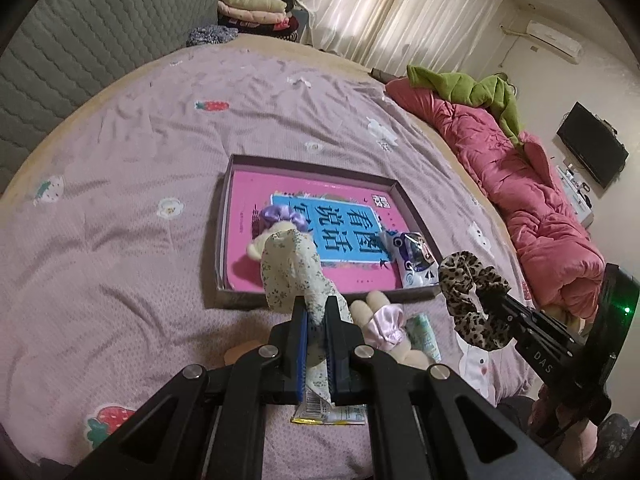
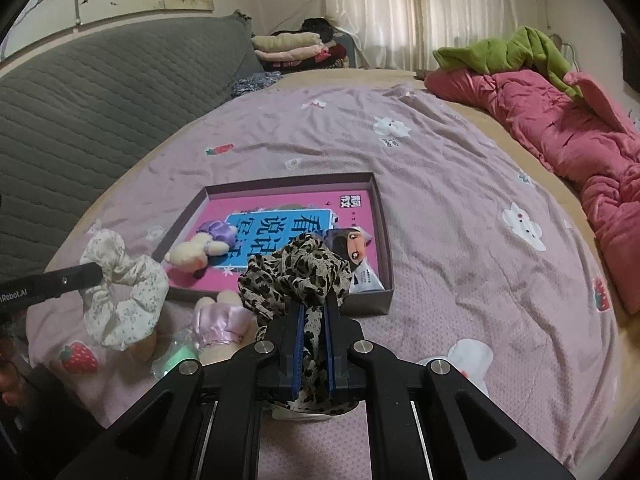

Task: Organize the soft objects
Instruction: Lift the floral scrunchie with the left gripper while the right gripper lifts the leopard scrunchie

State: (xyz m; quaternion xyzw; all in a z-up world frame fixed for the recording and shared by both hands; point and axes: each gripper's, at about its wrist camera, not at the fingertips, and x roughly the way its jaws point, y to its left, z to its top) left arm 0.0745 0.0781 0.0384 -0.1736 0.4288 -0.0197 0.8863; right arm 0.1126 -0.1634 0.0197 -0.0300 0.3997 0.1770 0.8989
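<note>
Left gripper (image 1: pixel 316 312) pinches floral scrunchie (image 1: pixel 290 268); right gripper (image 2: pixel 314 312) pinches leopard-print scrunchie (image 2: pixel 296 276); both held above the bed, near shallow box (image 2: pixel 384 240)

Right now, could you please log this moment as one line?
left gripper: shut on floral scrunchie | right gripper: shut on leopard scrunchie | both near tray

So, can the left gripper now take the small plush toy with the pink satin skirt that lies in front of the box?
Probably not yet: the left gripper is shut on the white floral fabric scrunchie. The pink-skirted plush toy lies uncovered just below it.
</note>
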